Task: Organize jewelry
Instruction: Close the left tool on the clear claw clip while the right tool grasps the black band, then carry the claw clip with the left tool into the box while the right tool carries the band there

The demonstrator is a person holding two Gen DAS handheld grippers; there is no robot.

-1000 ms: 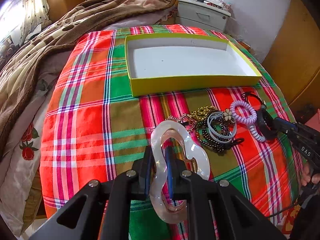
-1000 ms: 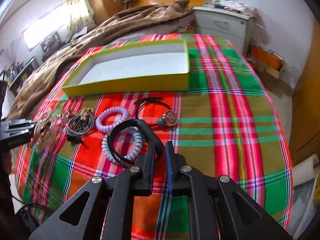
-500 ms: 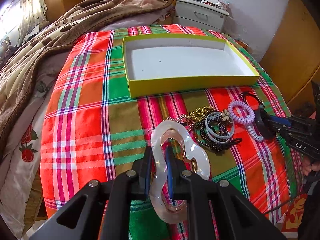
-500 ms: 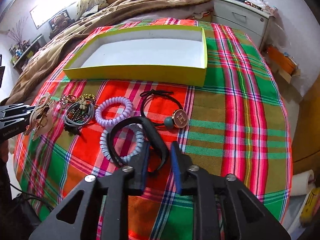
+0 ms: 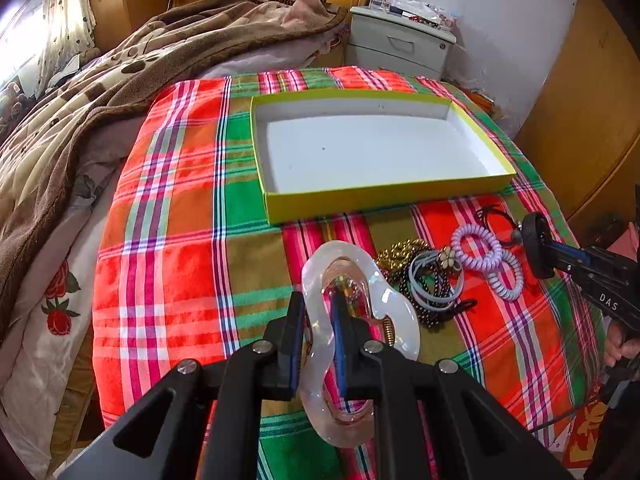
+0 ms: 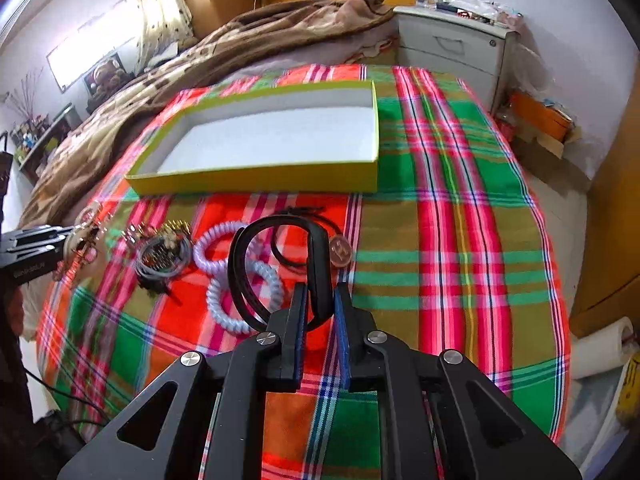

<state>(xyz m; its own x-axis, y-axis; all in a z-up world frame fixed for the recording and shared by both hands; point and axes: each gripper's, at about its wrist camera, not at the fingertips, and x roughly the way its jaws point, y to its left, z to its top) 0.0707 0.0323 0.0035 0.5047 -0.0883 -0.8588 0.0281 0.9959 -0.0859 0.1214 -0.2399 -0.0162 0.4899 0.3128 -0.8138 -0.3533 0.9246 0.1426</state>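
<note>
My left gripper [image 5: 318, 308] is shut on a clear wavy plastic bangle [image 5: 360, 280], held above the plaid cloth. My right gripper [image 6: 320, 296] has a black band [image 6: 240, 264] between its pads; its jaws are closing on it, and the band stands upright off the cloth. From the left wrist view, that black band [image 5: 534, 236] hangs at the right gripper's tips. On the cloth lie lilac spiral hair ties [image 6: 216, 244], a pale blue spiral tie [image 6: 272, 280], beaded bracelets [image 6: 160, 256] and a black tie with a round charm [image 6: 340, 252]. The yellow-green box [image 5: 380, 196] beyond them is bare inside.
A brown blanket [image 5: 120, 80] covers the bed at left and behind the box. At the back right stands a grey nightstand [image 6: 452, 48], with a wooden wardrobe [image 5: 580, 120] further right. The plaid cloth [image 6: 460, 200] drops off at the right edge, with a paper roll [image 6: 600, 348] below.
The right gripper opened a little, then closed on the black band, which now stands up off the cloth. The left gripper still holds the clear bangle in the same spot.
</note>
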